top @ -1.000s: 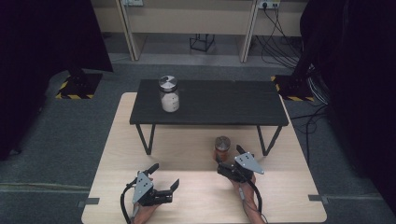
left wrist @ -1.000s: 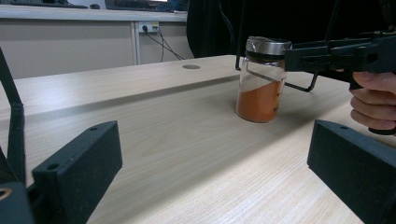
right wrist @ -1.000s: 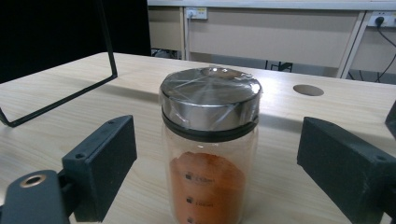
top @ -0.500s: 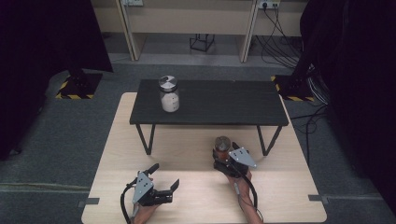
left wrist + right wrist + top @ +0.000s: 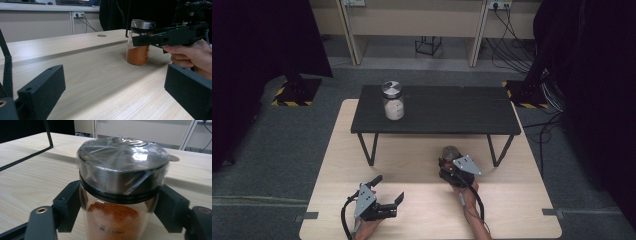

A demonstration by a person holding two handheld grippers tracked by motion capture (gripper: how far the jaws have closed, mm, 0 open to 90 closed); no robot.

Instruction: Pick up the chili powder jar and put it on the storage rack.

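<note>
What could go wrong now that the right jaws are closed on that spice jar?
The right gripper grips the orange spice jar high on the glass, just under its metal lid; smooth glass might slip when lifted. The low black table stands close behind, so a lift could knock its edge.

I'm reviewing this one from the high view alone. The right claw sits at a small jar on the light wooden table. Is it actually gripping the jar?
Observer: Yes. In the right gripper view the right claw grips both sides of the spice jar just under its lid. Its jaws have just been closing on it.
Operator: What's inside?
Observer: Orange-red powder.
Operator: Anything about the lid?
Observer: The metal lid is wrapped in clear film.
Operator: And the left claw?
Observer: In the left gripper view the left claw is open with nothing between its jaws, and it faces the jar.
</note>
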